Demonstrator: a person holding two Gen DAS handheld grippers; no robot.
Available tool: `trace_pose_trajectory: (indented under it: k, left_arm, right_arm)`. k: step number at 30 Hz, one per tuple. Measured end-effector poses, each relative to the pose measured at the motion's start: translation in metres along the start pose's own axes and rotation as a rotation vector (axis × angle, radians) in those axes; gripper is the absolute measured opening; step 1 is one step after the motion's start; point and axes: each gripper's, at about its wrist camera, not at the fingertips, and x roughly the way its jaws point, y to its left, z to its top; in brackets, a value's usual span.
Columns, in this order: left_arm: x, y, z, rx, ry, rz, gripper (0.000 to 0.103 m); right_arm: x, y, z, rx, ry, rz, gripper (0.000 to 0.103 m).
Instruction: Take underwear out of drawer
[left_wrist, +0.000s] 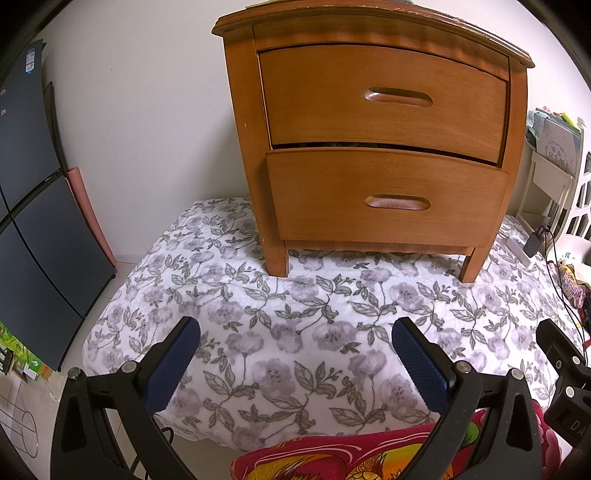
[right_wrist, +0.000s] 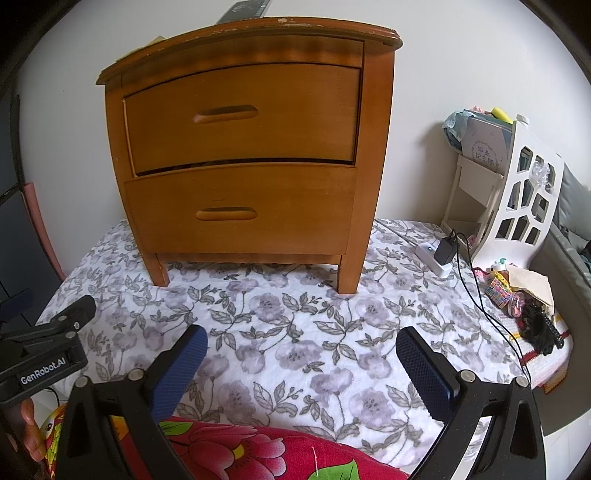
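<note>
Risk of tipping: nightstand (left_wrist: 373, 136) stands on soft floral bedding (left_wrist: 295, 332) at frame centre, both drawers near shut, underwear unseen inside; left claw (left_wrist: 295, 363) and right claw (right_wrist: 301, 365), both wide open and empty, could drag it forward.

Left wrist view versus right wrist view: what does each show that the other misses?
Only the left wrist view shows the dark folding panel by the wall. Only the right shows the whole white lattice rack and the charger. Both share the wooden nightstand, two drawers nearly shut, the floral blanket, and open fingers; no underwear visible.
</note>
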Motion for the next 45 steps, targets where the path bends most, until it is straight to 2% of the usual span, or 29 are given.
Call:
trace_pose_trajectory:
  k: [18,26,30,39,45]
  left_arm:
    - [0.001,0.002,0.000,-0.012,0.004,-0.006,0.103]
    - [0.006,0.024,0.012,-0.099,0.040,-0.096,0.103]
    - [0.012,0.037,0.021,-0.150,0.029,-0.124,0.103]
    - [0.016,0.055,0.035,-0.186,-0.084,-0.127,0.103]
    - [0.032,0.039,0.034,-0.106,-0.014,-0.124,0.103]
  right_arm:
    - [-0.001,-0.002,0.000,-0.002,0.001,0.007,0.103]
    - [-0.005,0.002,0.011,-0.042,-0.012,0.058,0.103]
    - [-0.003,0.004,0.030,-0.118,-0.044,0.040,0.103]
    - [0.022,0.027,0.093,-0.366,-0.104,0.023,0.103]
    - [0.060,0.062,0.123,-0.548,-0.096,0.050,0.103]
